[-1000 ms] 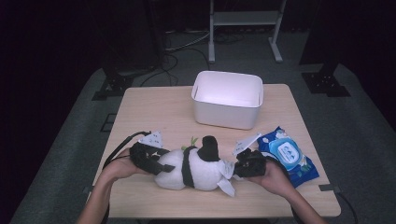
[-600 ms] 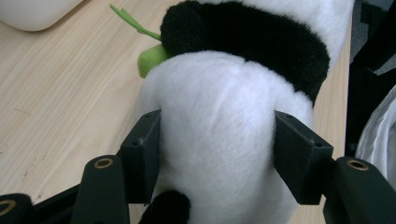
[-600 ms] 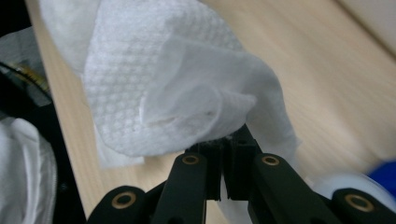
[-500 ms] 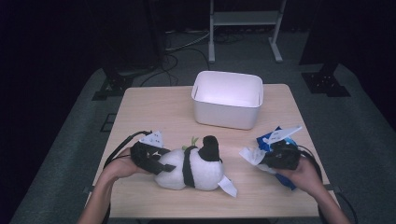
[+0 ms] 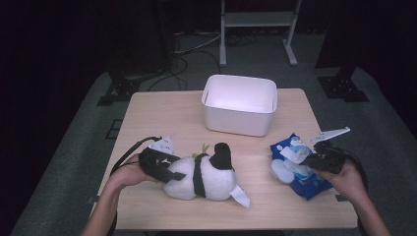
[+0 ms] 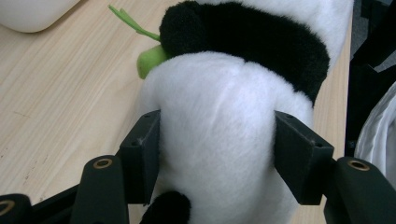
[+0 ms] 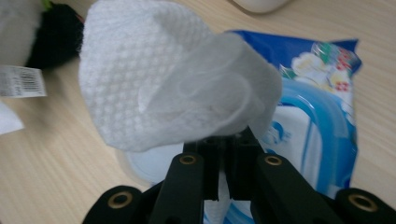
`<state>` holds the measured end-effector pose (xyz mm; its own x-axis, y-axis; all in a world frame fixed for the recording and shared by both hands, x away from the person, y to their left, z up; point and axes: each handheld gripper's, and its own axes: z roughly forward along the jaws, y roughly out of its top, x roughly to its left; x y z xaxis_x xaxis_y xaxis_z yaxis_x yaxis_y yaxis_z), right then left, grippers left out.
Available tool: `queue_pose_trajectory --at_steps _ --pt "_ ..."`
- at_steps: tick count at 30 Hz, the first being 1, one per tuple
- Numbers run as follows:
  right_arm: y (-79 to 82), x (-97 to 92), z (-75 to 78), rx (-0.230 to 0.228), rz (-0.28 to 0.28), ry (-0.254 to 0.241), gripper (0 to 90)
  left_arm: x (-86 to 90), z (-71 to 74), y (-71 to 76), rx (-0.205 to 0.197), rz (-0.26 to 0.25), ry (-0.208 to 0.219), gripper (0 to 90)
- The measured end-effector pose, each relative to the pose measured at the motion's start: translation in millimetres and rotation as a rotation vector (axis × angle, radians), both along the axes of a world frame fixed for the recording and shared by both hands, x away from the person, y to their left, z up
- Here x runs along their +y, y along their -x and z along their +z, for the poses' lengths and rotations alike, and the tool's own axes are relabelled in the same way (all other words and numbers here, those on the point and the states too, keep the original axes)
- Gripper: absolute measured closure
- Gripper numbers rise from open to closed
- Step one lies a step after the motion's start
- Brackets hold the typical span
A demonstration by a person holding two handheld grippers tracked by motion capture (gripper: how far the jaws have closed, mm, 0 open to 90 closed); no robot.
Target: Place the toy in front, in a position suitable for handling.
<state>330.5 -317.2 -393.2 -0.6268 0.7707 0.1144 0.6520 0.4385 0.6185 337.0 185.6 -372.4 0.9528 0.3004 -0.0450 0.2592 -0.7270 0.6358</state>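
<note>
Gripping the plush panda (image 5: 204, 175) at its white rump, the left gripper (image 5: 169, 173) has both jaws pressed into the fur; toy lies on its side at the near table (image 5: 162, 115) edge. Right gripper (image 5: 307, 158), jaws nearly closed, pinches a white wet wipe (image 7: 163, 79) just above the blue wipes pack (image 5: 307, 179), near the white bin (image 5: 240, 105)

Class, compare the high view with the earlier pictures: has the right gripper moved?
Yes. The right gripper, shut on a wipe, has moved right, away from the panda and over the wipes pack.
</note>
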Motion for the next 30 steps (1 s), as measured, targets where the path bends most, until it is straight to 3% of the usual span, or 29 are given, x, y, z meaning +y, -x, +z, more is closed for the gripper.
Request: queue_pose_trajectory --at_steps 3,13,30 --pt "-2.5 -8.3 -3.4 0.008 -0.03 -0.028 77.4 -1.0 0.8 -1.0 -0.001 -0.004 -0.007 37.2" --pt "-2.6 -15.0 5.8 -0.008 -0.045 -0.037 68.0 -3.1 2.0 -1.5 0.002 -0.006 -0.013 37.0" --pt "10.5 -26.2 14.8 -0.02 -0.036 -0.055 65.9 -6.0 3.7 -4.1 0.003 -0.013 -0.025 36.6"
